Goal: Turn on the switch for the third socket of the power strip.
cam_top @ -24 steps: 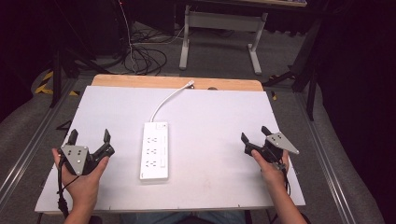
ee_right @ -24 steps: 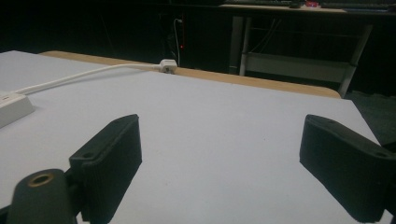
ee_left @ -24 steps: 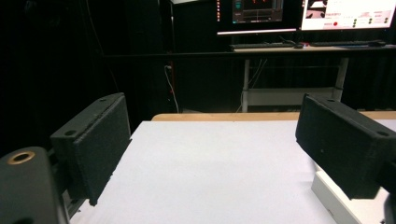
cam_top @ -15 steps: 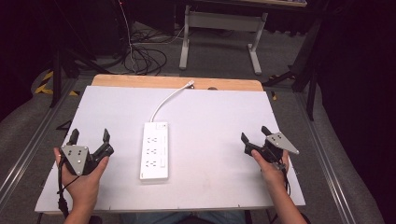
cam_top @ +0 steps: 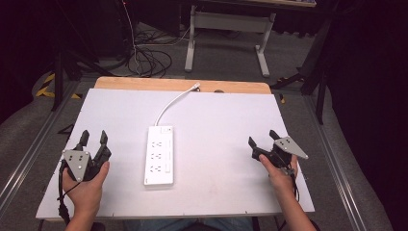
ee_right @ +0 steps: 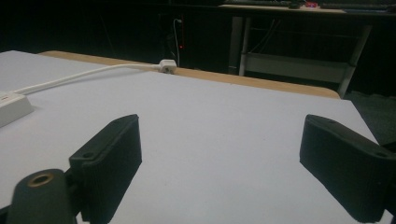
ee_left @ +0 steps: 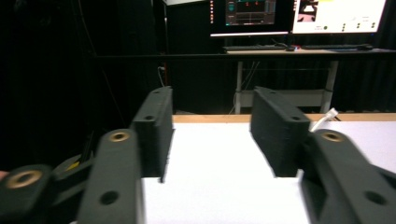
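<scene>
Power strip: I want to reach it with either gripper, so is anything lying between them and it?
Nothing visible. The power strip lies mid-table; bare white table separates it from the left gripper and the right gripper. Its cord runs away toward the far edge.

A white power strip [cam_top: 159, 155] lies flat mid-table, lengthwise toward the far edge, its cord [cam_top: 172, 102] curving to that edge.

Dark room, grey floor [cam_top: 29, 130], monitors [ee_left: 299, 14]
</scene>
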`<state>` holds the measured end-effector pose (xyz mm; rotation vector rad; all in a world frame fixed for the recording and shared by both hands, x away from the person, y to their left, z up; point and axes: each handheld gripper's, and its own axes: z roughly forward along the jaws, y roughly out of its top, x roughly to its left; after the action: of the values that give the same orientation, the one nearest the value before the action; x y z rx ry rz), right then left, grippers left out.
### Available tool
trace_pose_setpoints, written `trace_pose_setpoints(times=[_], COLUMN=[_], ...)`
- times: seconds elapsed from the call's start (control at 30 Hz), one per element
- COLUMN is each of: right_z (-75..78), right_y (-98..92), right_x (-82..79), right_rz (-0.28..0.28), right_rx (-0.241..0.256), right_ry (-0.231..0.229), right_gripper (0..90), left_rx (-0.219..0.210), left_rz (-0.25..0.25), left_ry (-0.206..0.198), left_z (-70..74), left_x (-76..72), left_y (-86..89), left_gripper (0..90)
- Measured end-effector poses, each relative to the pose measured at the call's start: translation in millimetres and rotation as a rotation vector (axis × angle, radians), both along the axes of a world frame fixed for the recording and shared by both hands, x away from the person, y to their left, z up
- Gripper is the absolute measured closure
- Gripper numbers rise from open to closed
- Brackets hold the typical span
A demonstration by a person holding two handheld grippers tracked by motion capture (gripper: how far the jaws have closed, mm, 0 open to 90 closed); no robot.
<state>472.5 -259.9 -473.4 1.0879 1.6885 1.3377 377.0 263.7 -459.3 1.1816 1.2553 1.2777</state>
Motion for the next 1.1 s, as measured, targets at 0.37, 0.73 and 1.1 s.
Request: trace_pose_setpoints(times=[0.37,0.73,1.1], right_z=[0.2,0.2,0.2], right_y=[-0.1,-0.2,-0.2], right_x=[-0.3,-0.5,-0.7], right_rz=[-0.001,0.001,0.002], right_rx=[0.001,0.004,0.004], right_ry=[0.001,0.003,0.005], right_gripper=[13.4,13.4,13.4], left_rx=[-0.008,-0.029,-0.016], left_rz=[-0.095,-0.221,-0.282], left_ry=[0.025,0.093,0.102], left_z=[3.0,8.0,10.2], left_x=[-2.5,-5.4,-6.9], left_y=[0.0,-2.2,-6.5], left_gripper=[76.1,89.9,90.0])
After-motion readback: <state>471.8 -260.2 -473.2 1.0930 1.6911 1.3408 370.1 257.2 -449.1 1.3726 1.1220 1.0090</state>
